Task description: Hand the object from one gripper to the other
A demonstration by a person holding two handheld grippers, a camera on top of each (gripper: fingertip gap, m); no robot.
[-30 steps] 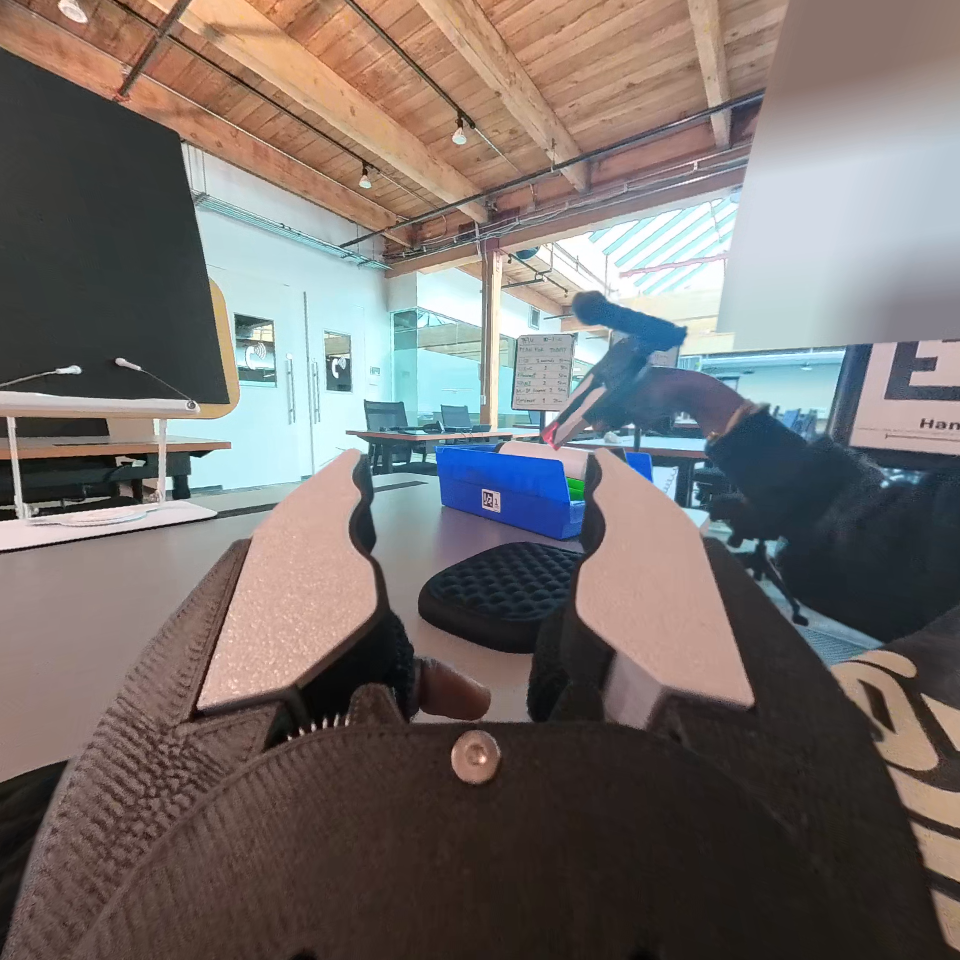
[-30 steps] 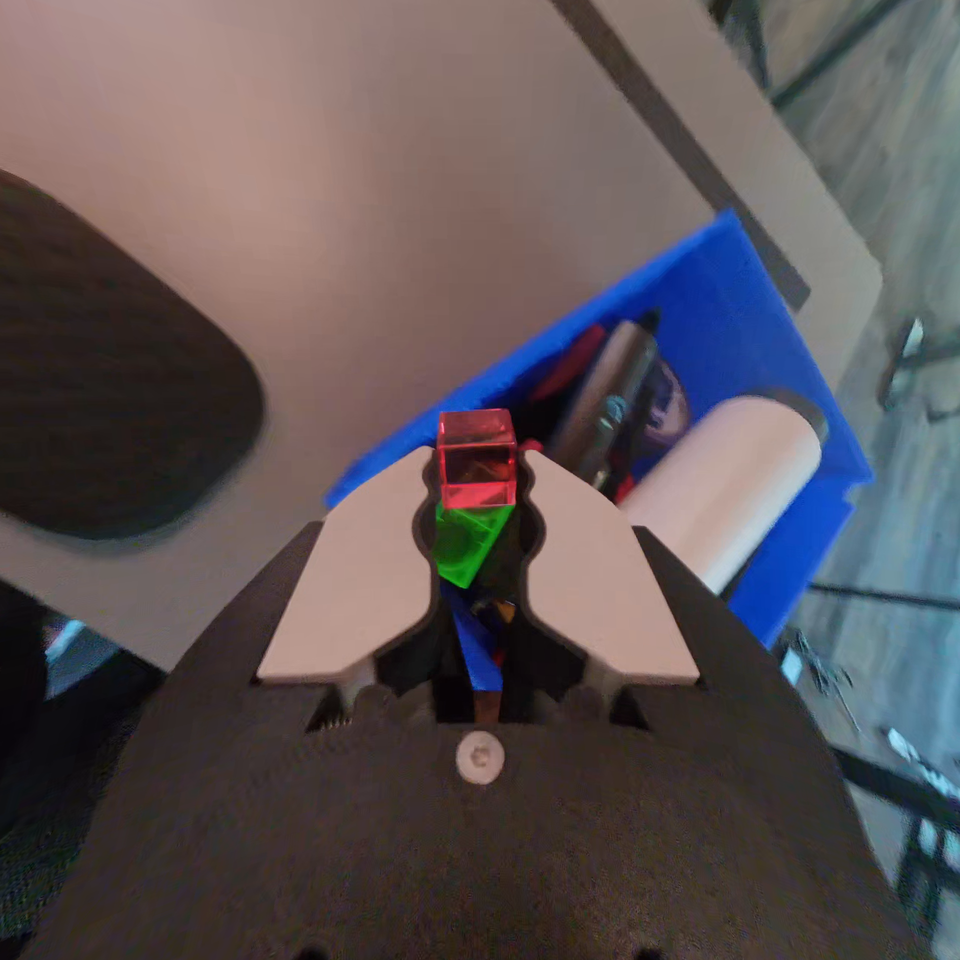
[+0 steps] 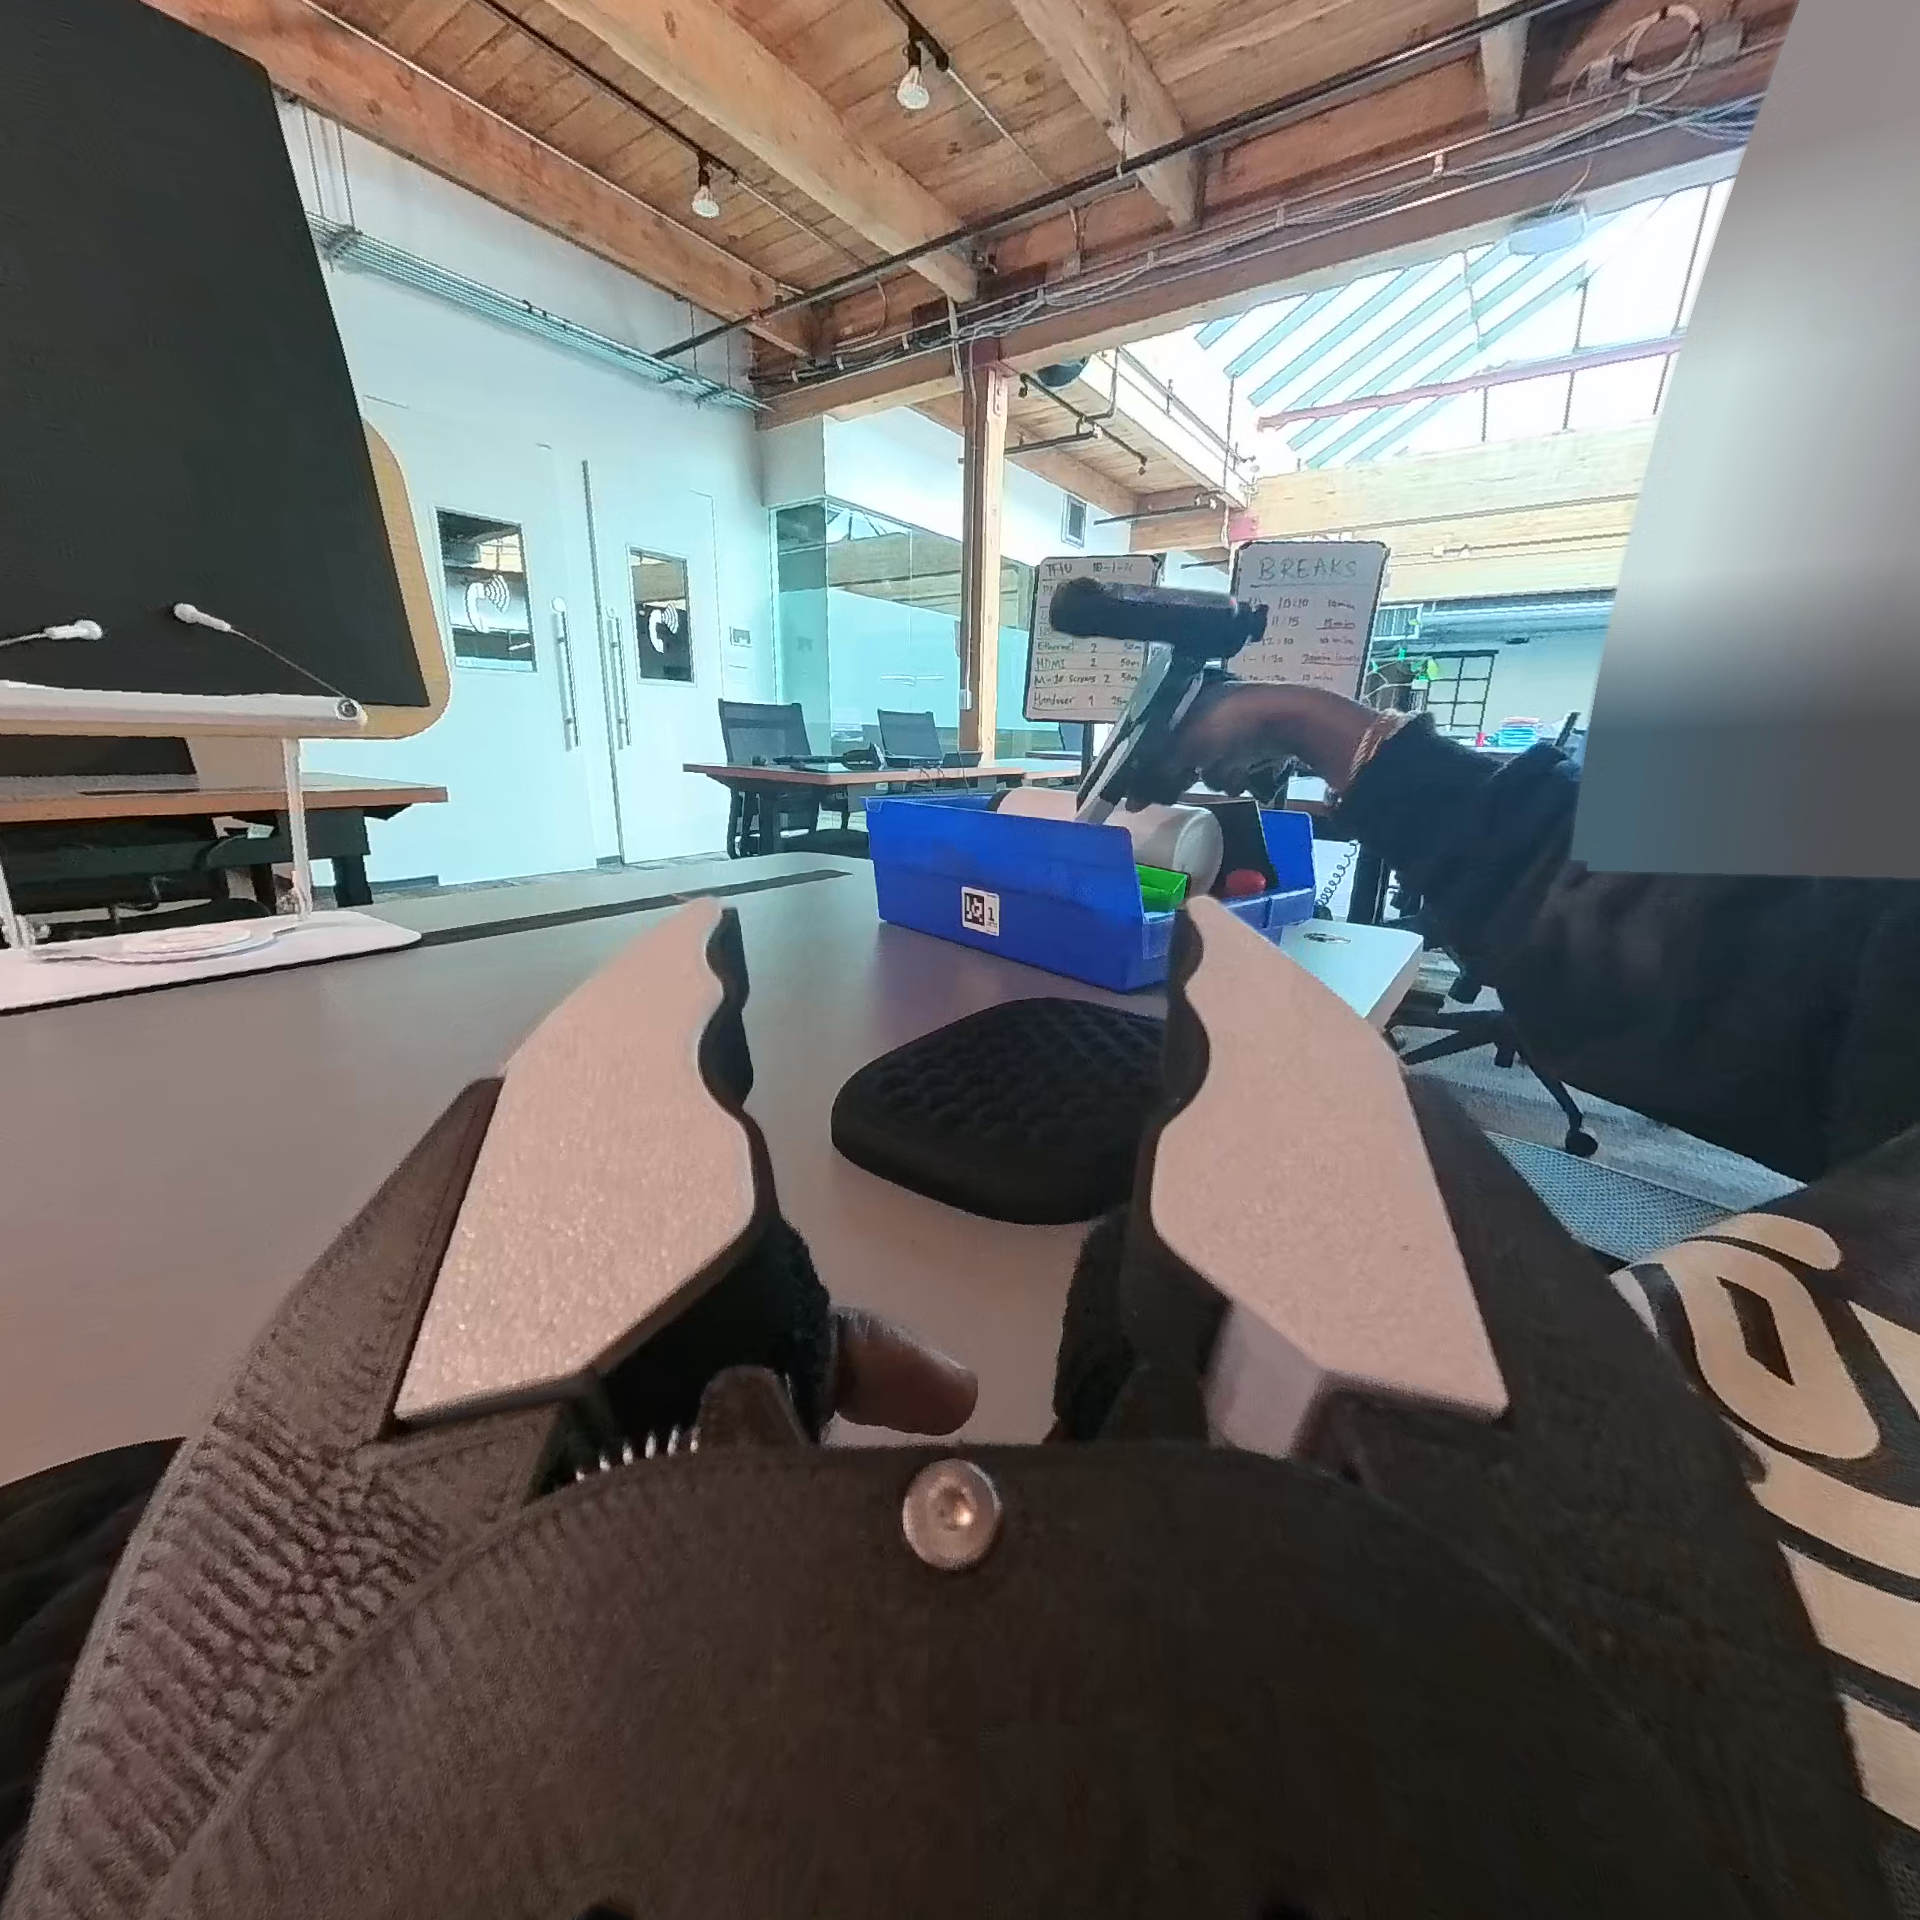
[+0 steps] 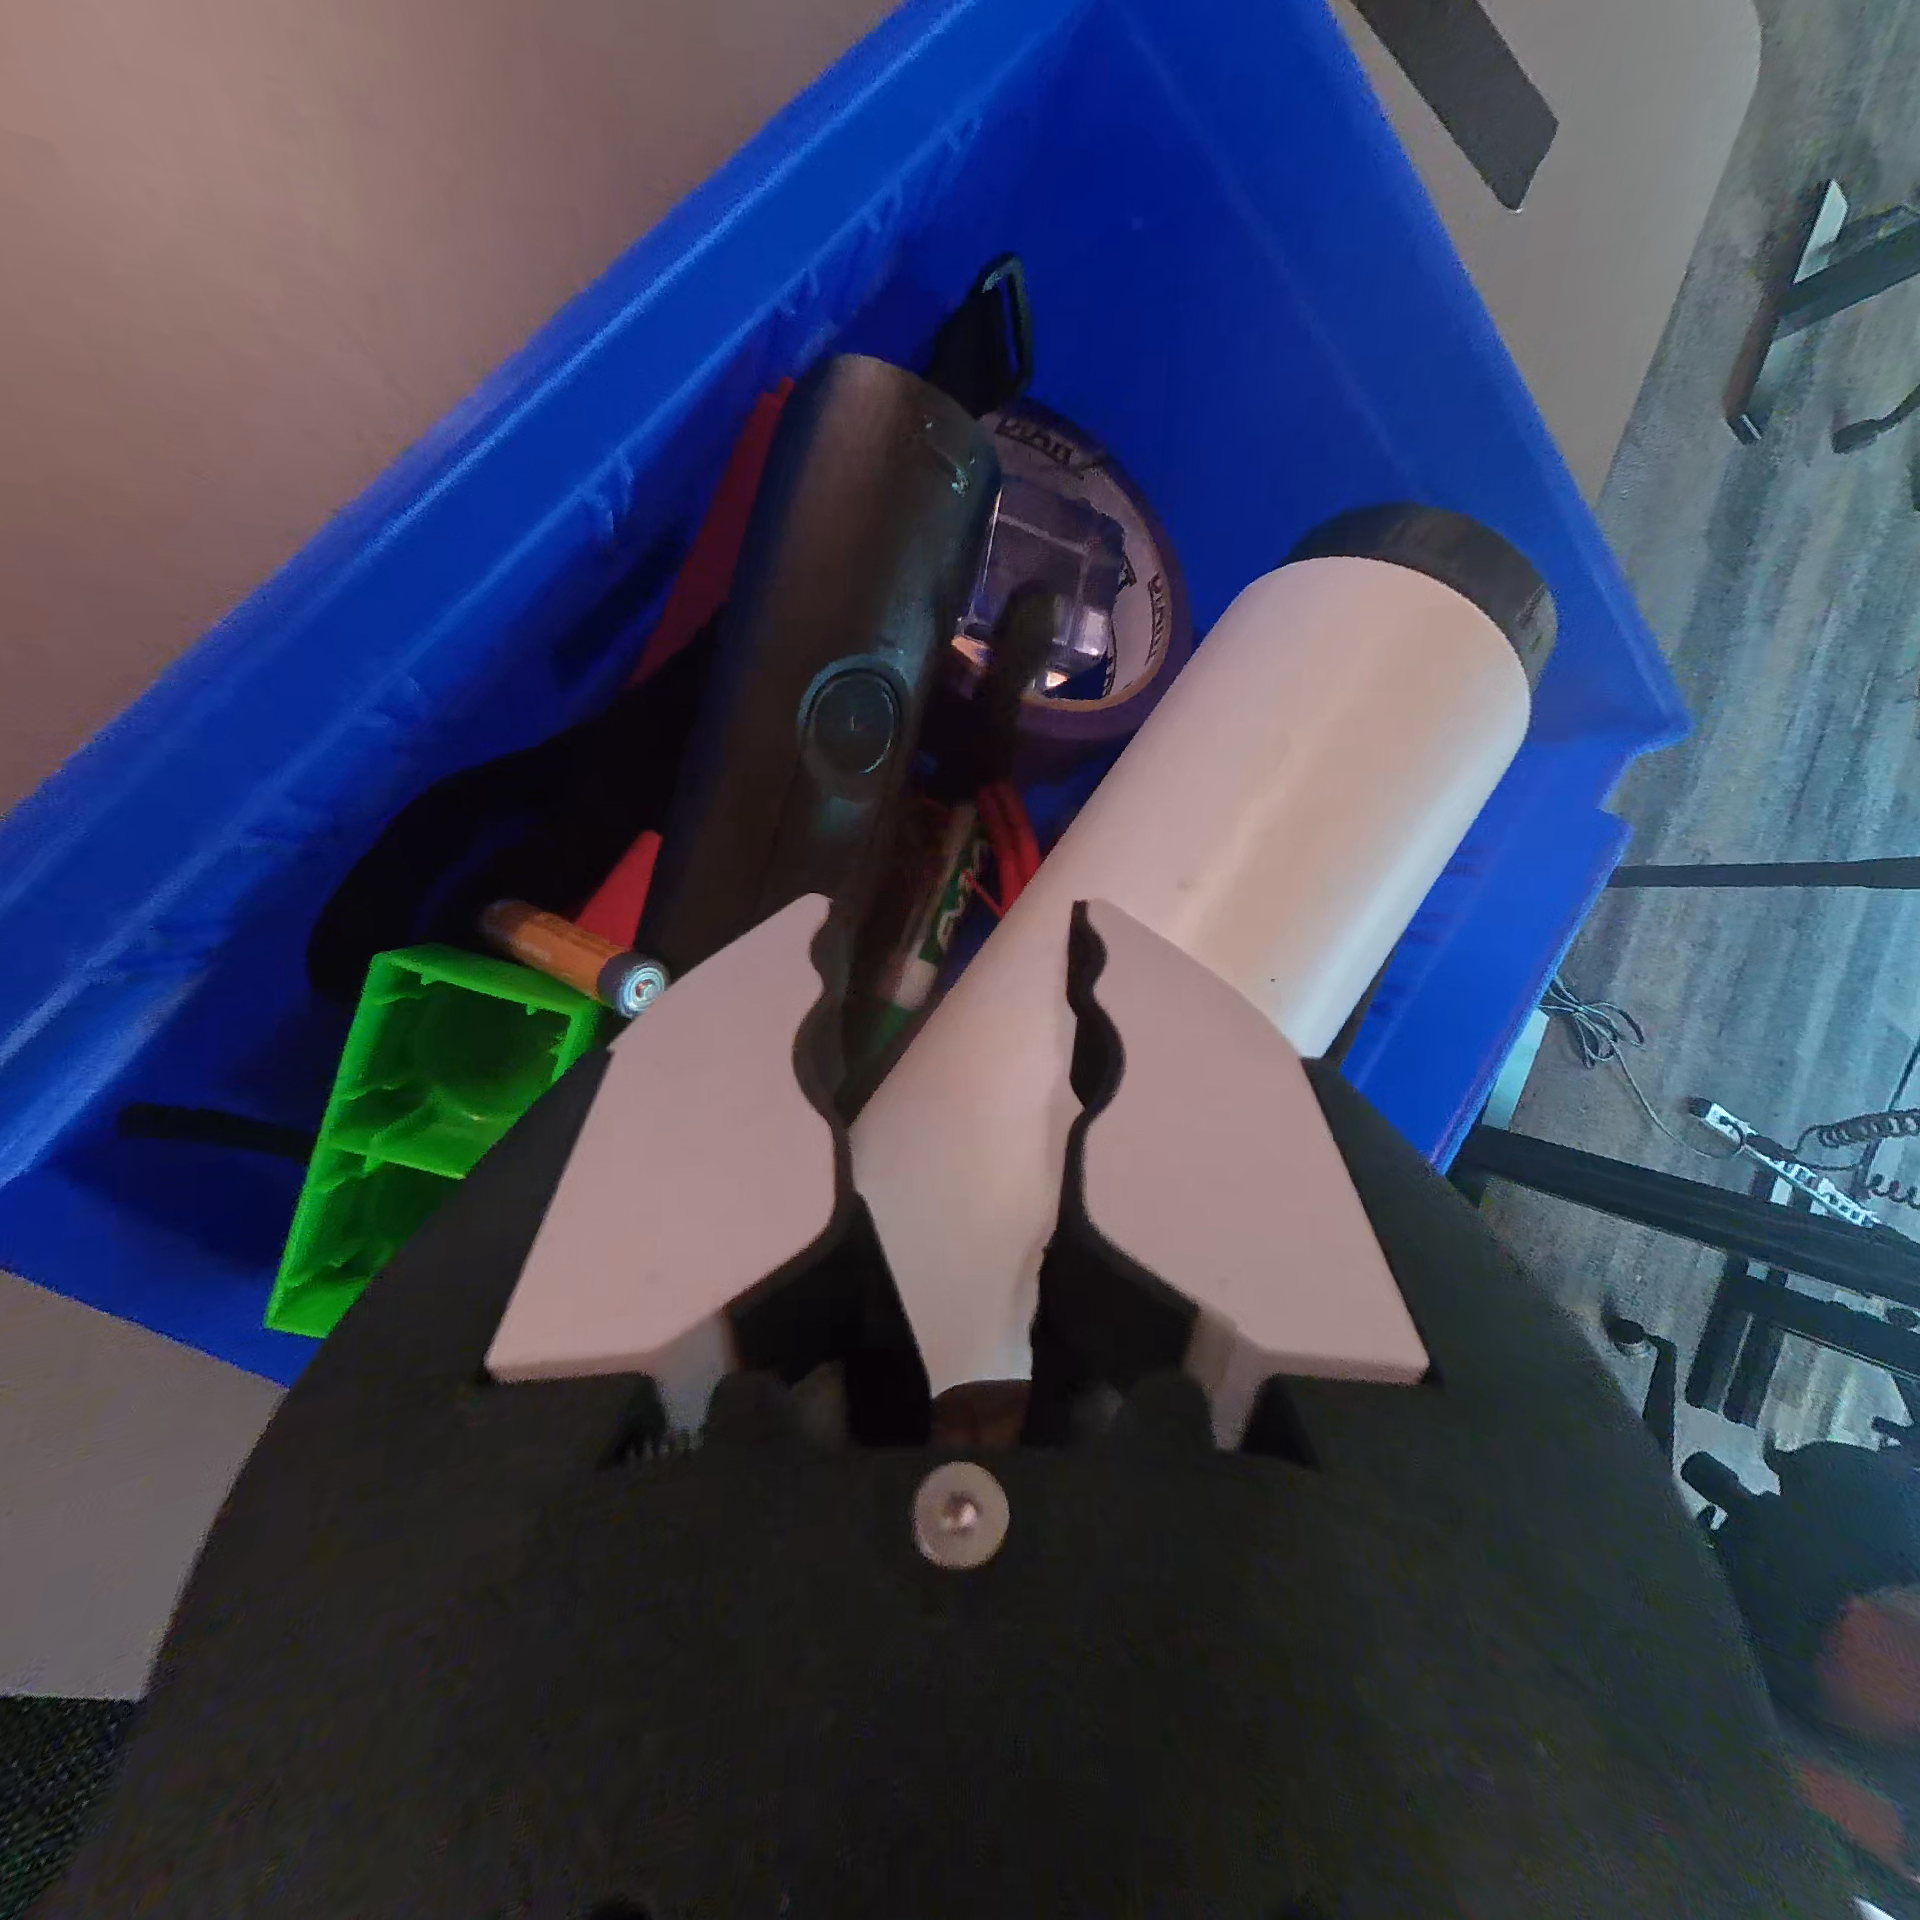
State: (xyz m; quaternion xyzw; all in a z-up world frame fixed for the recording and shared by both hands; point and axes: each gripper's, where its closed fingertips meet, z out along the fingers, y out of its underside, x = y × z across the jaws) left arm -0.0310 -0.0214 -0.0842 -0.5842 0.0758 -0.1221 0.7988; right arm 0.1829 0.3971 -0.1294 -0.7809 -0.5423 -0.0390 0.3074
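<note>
Right wrist view tells the news: a second ago the right gripper (image 4: 951, 935) was pinching a small stack of clear red, green and blue blocks above the table beside the blue bin (image 4: 1299, 312); now its fingers stand spread and bare, pushed down into that bin, and I cannot find those blocks anywhere among the clutter. I judge they were dropped inside, so the pass looks finished for that object, or this hand is hunting for the next one. Its tips hover over the white cylinder (image 4: 1268, 800), just beside the dark handled tool (image 4: 831, 665). Counting the bin: one white cylinder, one dark tool, one roll of purple tape (image 4: 1122, 613), one green plastic block (image 4: 416, 1101), one orange battery (image 4: 571, 951), plus red bits and black straps I cannot separate. From the left wrist view, the left gripper (image 3: 956, 935) waits low over the table (image 3: 260, 1091), spread wide and holding nothing, well apart from the bin, with one black mesh pad (image 3: 997, 1112) lying between them. Nothing is being carried at present.
</note>
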